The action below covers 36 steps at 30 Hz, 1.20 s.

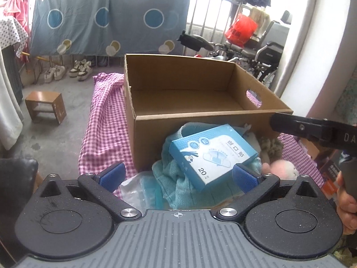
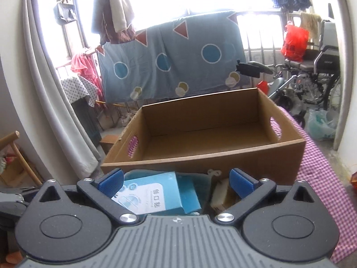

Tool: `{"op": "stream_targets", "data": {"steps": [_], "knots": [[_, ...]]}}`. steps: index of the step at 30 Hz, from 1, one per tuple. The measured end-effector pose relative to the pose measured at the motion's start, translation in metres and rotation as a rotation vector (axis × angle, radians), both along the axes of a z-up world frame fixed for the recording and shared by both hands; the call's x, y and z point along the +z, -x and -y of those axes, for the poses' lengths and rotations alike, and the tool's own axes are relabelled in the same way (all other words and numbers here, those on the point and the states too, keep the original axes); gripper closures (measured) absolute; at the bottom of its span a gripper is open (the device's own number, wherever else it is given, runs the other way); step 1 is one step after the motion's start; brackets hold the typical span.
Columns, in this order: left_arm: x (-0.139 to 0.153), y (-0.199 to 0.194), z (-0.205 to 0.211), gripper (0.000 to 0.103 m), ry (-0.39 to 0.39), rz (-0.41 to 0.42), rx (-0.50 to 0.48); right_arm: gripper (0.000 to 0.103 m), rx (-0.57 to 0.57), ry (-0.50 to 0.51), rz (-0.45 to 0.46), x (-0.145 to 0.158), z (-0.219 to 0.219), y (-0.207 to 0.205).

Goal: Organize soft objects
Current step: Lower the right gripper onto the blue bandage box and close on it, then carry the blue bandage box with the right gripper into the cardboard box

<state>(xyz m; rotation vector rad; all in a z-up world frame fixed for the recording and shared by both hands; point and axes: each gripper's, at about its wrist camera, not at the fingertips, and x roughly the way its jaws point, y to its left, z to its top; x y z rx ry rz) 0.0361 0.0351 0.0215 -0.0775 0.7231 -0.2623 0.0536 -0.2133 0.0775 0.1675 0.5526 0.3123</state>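
Note:
An empty brown cardboard box point(image 1: 187, 102) point(image 2: 200, 134) stands on a pink checked cloth point(image 1: 102, 125). In front of it lies a pile: a teal towel point(image 1: 174, 174), a blue plaster box point(image 1: 212, 154) point(image 2: 154, 192) on top, a pink plush toy point(image 1: 279, 167) and a brownish fuzzy item point(image 1: 271, 144). My left gripper point(image 1: 178, 176) hovers open just above the pile, its blue pads on either side of the plaster box. My right gripper point(image 2: 176, 179) is open too, close over the same box, with a tan object point(image 2: 223, 194) at its right finger.
The right gripper's black body point(image 1: 312, 129) reaches in from the right of the left wrist view, held by a hand point(image 1: 347, 203). A small wooden stool point(image 1: 45, 106), shoes point(image 1: 78, 69), a hanging blue sheet point(image 1: 107, 17) and a wheelchair point(image 2: 316, 76) stand beyond.

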Motion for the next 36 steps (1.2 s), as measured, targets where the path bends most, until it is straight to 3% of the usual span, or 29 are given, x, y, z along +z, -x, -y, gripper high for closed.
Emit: {"op": "stream_targets", "data": {"steps": [5, 8, 10, 16, 27, 36], "knots": [[-0.006, -0.005, 0.014, 0.004, -0.044, -0.001, -0.100, 0.030, 0.084, -0.062, -0.079, -0.012, -0.009, -0.026], [-0.011, -0.008, 0.025, 0.012, -0.077, -0.020, -0.147, 0.036, 0.107, -0.058, -0.124, -0.022, -0.013, -0.037], [-0.015, -0.011, 0.031, 0.025, -0.105, -0.038, -0.158, 0.038, 0.121, -0.069, -0.151, -0.028, -0.014, -0.041], [-0.021, -0.021, 0.034, 0.035, -0.129, -0.080, -0.172, 0.046, 0.148, -0.085, -0.190, -0.036, -0.016, -0.049], [0.001, -0.002, 0.047, 0.033, -0.200, 0.015, -0.162, 0.050, 0.146, -0.078, -0.141, -0.025, -0.012, -0.038], [0.036, 0.005, 0.055, 0.033, -0.239, 0.151, -0.137, 0.050, 0.163, -0.071, -0.009, 0.011, -0.011, -0.021]]}}
